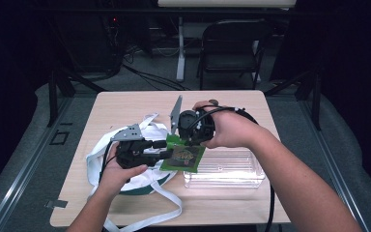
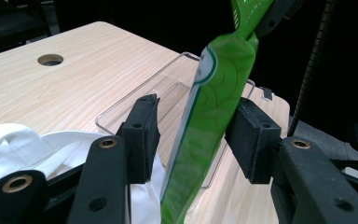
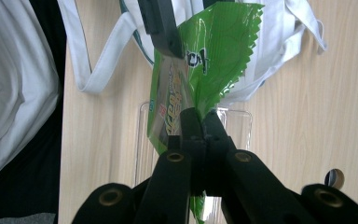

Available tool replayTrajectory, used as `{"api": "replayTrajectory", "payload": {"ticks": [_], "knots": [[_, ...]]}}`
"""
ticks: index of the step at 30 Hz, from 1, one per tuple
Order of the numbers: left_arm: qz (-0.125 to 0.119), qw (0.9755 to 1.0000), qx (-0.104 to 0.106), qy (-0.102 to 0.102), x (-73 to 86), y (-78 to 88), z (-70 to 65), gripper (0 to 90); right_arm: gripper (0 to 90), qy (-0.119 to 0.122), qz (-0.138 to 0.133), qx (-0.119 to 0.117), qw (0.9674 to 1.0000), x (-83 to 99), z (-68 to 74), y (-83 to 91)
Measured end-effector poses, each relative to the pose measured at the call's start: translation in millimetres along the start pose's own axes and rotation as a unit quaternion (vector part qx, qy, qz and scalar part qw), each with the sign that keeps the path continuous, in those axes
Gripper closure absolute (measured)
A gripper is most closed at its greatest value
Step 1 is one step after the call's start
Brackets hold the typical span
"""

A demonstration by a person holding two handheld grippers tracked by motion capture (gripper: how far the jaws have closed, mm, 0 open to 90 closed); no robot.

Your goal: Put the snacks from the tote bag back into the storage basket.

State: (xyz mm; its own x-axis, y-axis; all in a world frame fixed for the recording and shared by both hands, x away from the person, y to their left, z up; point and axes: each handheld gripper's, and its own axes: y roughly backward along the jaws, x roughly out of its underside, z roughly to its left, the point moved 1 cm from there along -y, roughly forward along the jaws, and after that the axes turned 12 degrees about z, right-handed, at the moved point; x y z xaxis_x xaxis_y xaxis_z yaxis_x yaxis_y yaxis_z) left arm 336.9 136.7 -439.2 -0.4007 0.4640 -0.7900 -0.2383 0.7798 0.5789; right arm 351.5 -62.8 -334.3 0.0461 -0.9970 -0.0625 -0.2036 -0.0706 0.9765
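Observation:
A green snack packet (image 1: pixel 183 157) hangs above the near left corner of a clear plastic box (image 1: pixel 227 169). My right gripper (image 1: pixel 188 141) comes down from above and is shut on the packet's upper edge; in the right gripper view the jaws (image 3: pixel 198 120) pinch the crinkled green foil (image 3: pixel 214 42). My left gripper (image 1: pixel 166 150) reaches in from the left and is open. In the left gripper view the packet (image 2: pixel 214 93) stands edge-on between the two spread pads (image 2: pixel 142 130), close to the right one. A white tote bag (image 1: pixel 96 159) lies under the left hand.
The bag's white straps (image 3: pixel 98 65) trail across the wooden table (image 1: pixel 125 106) toward its front edge. A cable hole (image 2: pixel 50 59) is in the tabletop behind the box (image 2: pixel 168 79). A folding chair (image 1: pixel 232 43) stands beyond the table's far edge.

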Motion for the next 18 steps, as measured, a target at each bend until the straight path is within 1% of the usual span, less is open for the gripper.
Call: {"api": "replayTrajectory", "payload": {"ticks": [4, 8, 10, 15, 18], "knots": [[-0.002, 1.0000, 0.000, 0.003, 0.4, 1.9, 1.4, 54.2, 90.0, -0.006, 0.004, 0.002, 1.0000, 6.3, -2.1, 1.2], [0.000, 1.0000, -0.002, 0.005, 0.8, 3.2, 2.7, 54.2, 90.0, -0.012, 0.014, 0.007, 0.9998, 13.1, -3.4, 3.5], [-0.001, 0.9999, -0.005, 0.009, 1.3, 3.8, 4.0, 54.2, 90.0, -0.013, 0.020, 0.012, 0.9996, 16.6, -4.0, 5.2], [-0.004, 0.9998, -0.009, 0.015, 3.1, 6.4, 9.2, 54.5, 90.0, -0.023, 0.019, 0.016, 0.9994, 26.1, -5.1, 6.7], [-0.005, 0.9997, -0.011, 0.019, 3.8, 7.4, 10.9, 54.6, 90.0, -0.030, 0.027, 0.017, 0.9990, 31.3, -6.2, 7.1]]}}
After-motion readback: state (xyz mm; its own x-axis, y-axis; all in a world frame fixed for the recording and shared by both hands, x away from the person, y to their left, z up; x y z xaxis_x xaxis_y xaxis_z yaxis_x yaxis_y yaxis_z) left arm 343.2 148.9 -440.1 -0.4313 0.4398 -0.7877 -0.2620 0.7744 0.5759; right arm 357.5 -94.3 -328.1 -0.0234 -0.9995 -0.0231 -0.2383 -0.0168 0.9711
